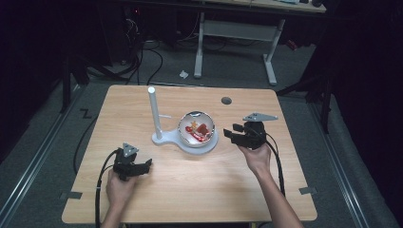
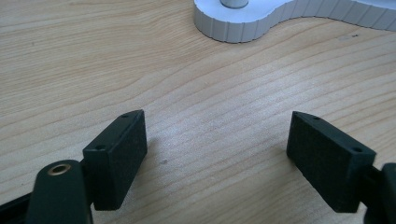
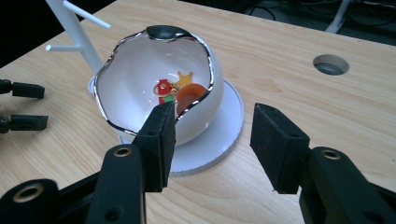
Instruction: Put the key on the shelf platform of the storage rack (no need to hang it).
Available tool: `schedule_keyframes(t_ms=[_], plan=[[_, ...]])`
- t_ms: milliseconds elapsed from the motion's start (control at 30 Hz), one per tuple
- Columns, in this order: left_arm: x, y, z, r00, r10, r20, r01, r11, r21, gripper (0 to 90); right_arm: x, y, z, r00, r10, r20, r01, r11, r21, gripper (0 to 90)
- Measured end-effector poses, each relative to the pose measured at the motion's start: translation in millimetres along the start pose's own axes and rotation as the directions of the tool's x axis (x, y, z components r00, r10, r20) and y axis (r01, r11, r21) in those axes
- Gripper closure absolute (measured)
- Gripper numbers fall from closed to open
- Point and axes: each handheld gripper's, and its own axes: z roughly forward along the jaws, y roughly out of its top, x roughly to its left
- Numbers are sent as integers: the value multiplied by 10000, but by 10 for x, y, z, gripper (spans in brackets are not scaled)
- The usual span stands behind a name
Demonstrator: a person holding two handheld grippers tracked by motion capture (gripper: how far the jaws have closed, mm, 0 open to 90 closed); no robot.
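**Both hand-held grippers spread beside the bowl**

The right hand-held gripper (image 3: 212, 144) hangs with jaws apart, empty, just beside the white bowl (image 3: 140, 70). The left hand-held gripper (image 2: 217, 154), also spread and empty, sits low over the bench (image 1: 190, 185). The bowl, holding small red and orange trinkets (image 3: 180, 91), rests on a white stand (image 1: 159, 137) with an upright post.

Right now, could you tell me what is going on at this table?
A person holds a hand-held gripper in each hand over a wooden table. The left hand-held gripper is open above bare wood, holding nothing. The right hand-held gripper is open too, close beside a white bowl but gripping nothing. The bowl sits on a white stand with an upright post, and holds small red and orange trinkets.
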Motion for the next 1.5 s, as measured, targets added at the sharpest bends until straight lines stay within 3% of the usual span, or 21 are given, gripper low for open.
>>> schedule_keyframes(t_ms=[533, 667, 1233, 1500], plan=[[0, 0, -1, 10000, -3, -2, 3, 10000, 1, 206, -123, -141, -357, 9990, 296, 341, -279, 9985, -480, 507], [0, 0, -1, 10000, -1, -4, 1, 10000, 4, 206, -139, -188, -418, 9987, 453, 231, -440, 9976, -533, 507], [0, 0, 0, 10000, 1, -7, -1, 10000, 1, 206, -202, -422, -712, 9954, 774, 556, -726, 9938, -838, 509], [-1, 0, 0, 10000, 0, -7, 0, 10000, -1, 206, -193, -549, -773, 9950, 842, 532, -799, 9937, -786, 509]])
